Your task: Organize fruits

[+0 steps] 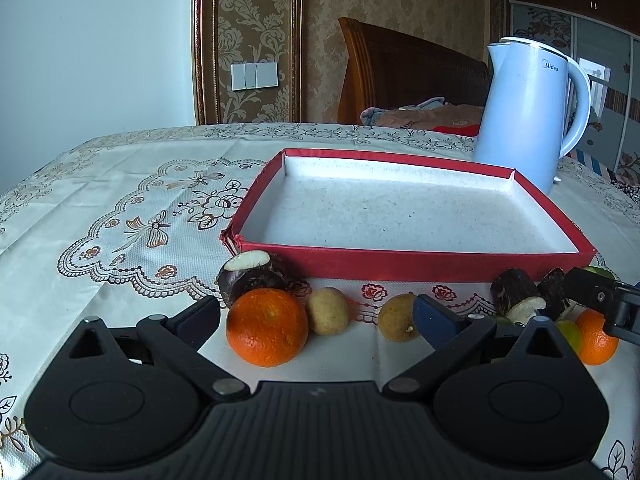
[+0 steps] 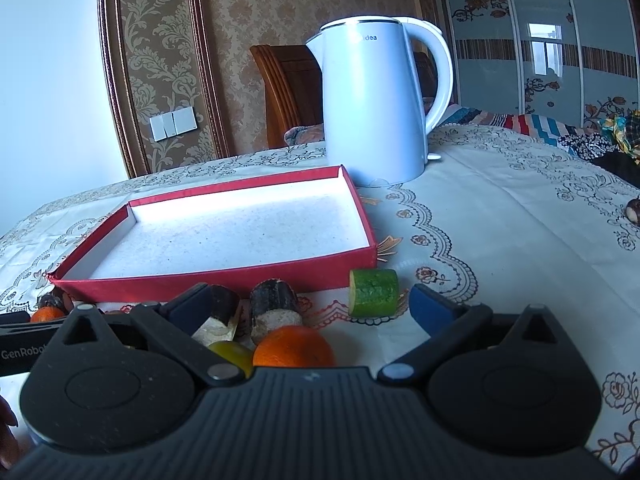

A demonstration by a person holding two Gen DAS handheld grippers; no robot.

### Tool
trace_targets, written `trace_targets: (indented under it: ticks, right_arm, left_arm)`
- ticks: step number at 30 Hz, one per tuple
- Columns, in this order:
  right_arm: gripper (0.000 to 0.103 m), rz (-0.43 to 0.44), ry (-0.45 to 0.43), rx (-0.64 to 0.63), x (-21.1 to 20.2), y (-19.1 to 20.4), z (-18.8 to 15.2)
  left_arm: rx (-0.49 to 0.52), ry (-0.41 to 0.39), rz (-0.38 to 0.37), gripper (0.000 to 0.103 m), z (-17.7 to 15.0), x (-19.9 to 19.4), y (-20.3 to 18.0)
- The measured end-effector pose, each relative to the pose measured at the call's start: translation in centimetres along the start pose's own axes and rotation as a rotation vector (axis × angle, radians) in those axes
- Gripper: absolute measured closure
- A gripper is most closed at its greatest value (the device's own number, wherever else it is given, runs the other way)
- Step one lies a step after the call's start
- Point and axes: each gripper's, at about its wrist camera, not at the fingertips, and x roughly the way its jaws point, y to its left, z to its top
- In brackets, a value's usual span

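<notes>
A shallow red box (image 1: 400, 266) with a white floor stands empty on the table; it also shows in the right wrist view (image 2: 224, 278). In front of it lies a row of fruit. My left gripper (image 1: 316, 316) is open around an orange (image 1: 267, 327) and two small tan fruits (image 1: 327, 310) (image 1: 396, 317), with a dark sugarcane piece (image 1: 249, 274) behind. My right gripper (image 2: 308, 308) is open over an orange (image 2: 294, 347), a green-yellow fruit (image 2: 232, 351) and two sugarcane pieces (image 2: 274, 307) (image 2: 219, 316). A cucumber piece (image 2: 373, 292) stands between its fingers.
A white electric kettle (image 1: 524, 114) (image 2: 374, 100) stands behind the box's right corner. The table has a patterned cloth (image 1: 120, 208). The right gripper's finger (image 1: 592, 294) shows at the left view's right edge. A small dark object (image 2: 634, 210) lies at the far right.
</notes>
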Motion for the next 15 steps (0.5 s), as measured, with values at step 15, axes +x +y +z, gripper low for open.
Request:
trace_targets:
  ticks: [15]
  right_arm:
    - [0.0,0.004,0.001,0.013,0.1,-0.3,0.01]
  left_arm:
    - [0.0,0.009,0.004,0.0,-0.13,0.13,0.12]
